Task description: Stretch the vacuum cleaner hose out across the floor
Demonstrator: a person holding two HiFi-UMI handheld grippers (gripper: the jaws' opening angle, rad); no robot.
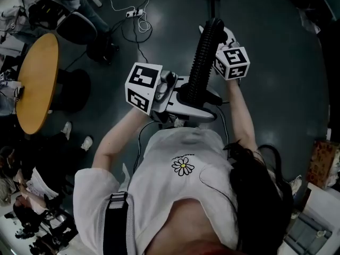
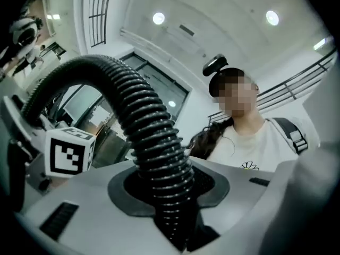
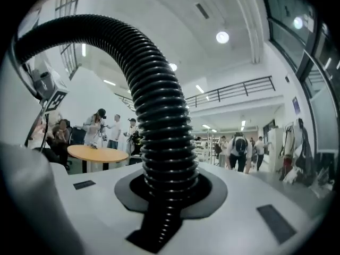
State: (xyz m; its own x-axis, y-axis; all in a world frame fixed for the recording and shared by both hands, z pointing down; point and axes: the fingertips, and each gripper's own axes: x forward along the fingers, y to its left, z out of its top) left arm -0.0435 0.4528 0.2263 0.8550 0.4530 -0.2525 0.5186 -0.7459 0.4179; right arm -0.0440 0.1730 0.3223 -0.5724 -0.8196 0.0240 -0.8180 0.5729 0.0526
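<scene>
Left gripper point(image 1: 178, 97) clenched on black ribbed vacuum hose point(image 1: 203, 57) at frame centre; right gripper point(image 1: 217, 47) clamps same hose higher, toward top.

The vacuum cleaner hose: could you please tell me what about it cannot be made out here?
Free end of the vacuum cleaner hose: the head view loses it against the dark floor; both gripper views cut its arc at the left edge.
Its lower end: hidden below the black collar, inside the white housing, in every view.
Any hose lying by the feet: the person's torso blocks it in the head view.
</scene>
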